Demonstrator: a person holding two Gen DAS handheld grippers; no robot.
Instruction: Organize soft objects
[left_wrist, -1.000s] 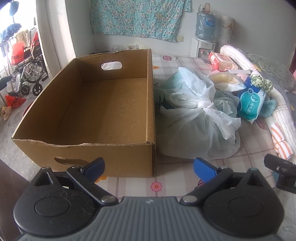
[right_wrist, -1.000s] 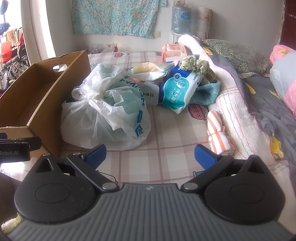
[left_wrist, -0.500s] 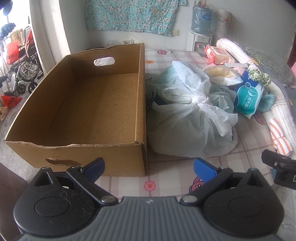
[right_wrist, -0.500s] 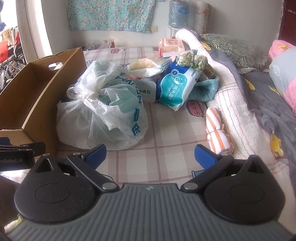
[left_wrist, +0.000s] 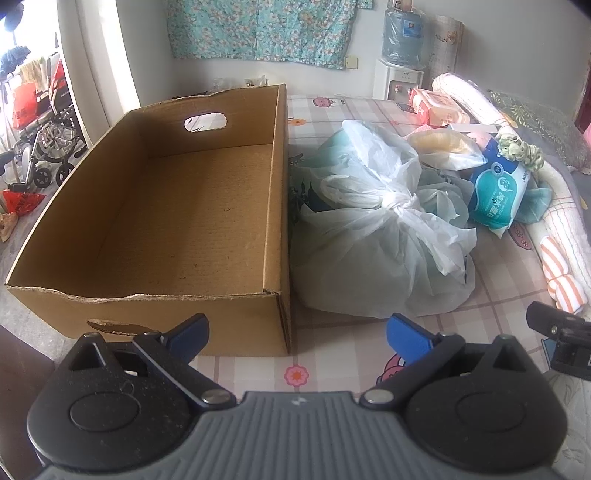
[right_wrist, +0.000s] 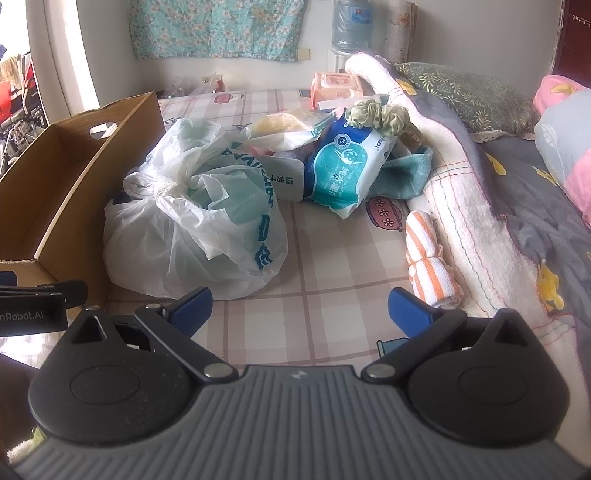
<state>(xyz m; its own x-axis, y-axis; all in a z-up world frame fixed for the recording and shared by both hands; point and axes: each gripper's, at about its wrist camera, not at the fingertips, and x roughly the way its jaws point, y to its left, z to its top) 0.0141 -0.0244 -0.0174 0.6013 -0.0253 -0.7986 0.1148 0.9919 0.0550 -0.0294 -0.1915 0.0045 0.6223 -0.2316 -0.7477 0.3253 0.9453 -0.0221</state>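
An empty cardboard box (left_wrist: 184, 206) (right_wrist: 55, 184) sits on the checked bed sheet at the left. Against its right wall lies a knotted white plastic bag (left_wrist: 376, 240) (right_wrist: 199, 221). Behind the bag are a blue wipes pack (left_wrist: 498, 192) (right_wrist: 343, 170), a green scrunchie (left_wrist: 521, 147) (right_wrist: 376, 114), a yellowish packet (right_wrist: 284, 125) and a teal cloth (right_wrist: 406, 170). A rolled orange-striped towel (left_wrist: 561, 273) (right_wrist: 432, 262) lies to the right. My left gripper (left_wrist: 297, 334) is open in front of the box corner. My right gripper (right_wrist: 299, 308) is open, short of the bag, holding nothing.
A cream quilt roll (right_wrist: 461, 192) and a grey blanket (right_wrist: 535, 206) fill the right side of the bed. A pink wipes pack (right_wrist: 332, 85) lies at the far end. A water dispenser (left_wrist: 399, 48) stands by the wall. A wheelchair (left_wrist: 48, 140) stands on the floor at left.
Both grippers have shifted a little, so the box and the bag sit slightly further left in the left wrist view. Both stay open and nothing on the bed has moved.
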